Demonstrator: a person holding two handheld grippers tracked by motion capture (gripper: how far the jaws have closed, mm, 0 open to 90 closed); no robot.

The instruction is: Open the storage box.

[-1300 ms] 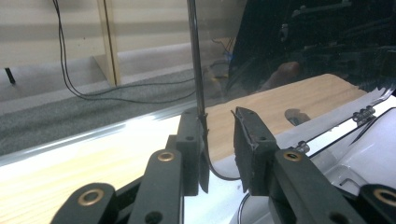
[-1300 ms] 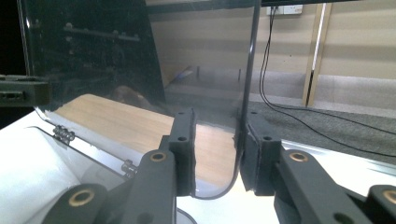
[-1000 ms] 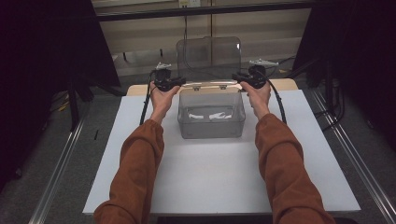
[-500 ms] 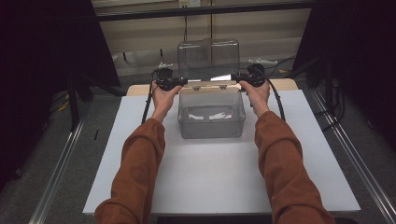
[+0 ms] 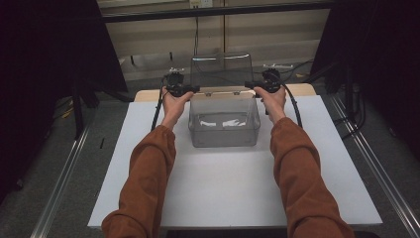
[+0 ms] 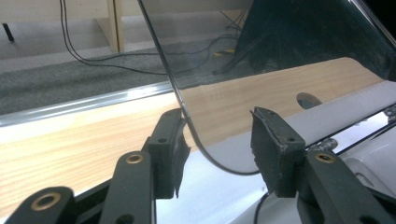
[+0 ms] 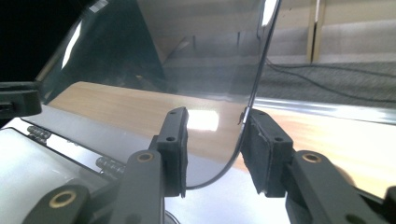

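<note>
Lid up, both grippers at its corners, and neither one has it!

The clear box (image 5: 224,121) sits at the far middle of the white table (image 5: 148,163), its clear lid (image 5: 221,71) standing up off the far rim on its hinge. The left gripper (image 6: 219,140) straddles the lid's rounded left corner with jaws wide, one pad just touching the edge; the right gripper (image 7: 215,140) does likewise at the right corner, edge resting against one pad, the other clear. Here's the danger: nothing clamps that lid. If a hand drifts, I'd judge it could flop down toward the box or swing farther back, and uneven pushing might twist the hinge or skid the box.
</note>
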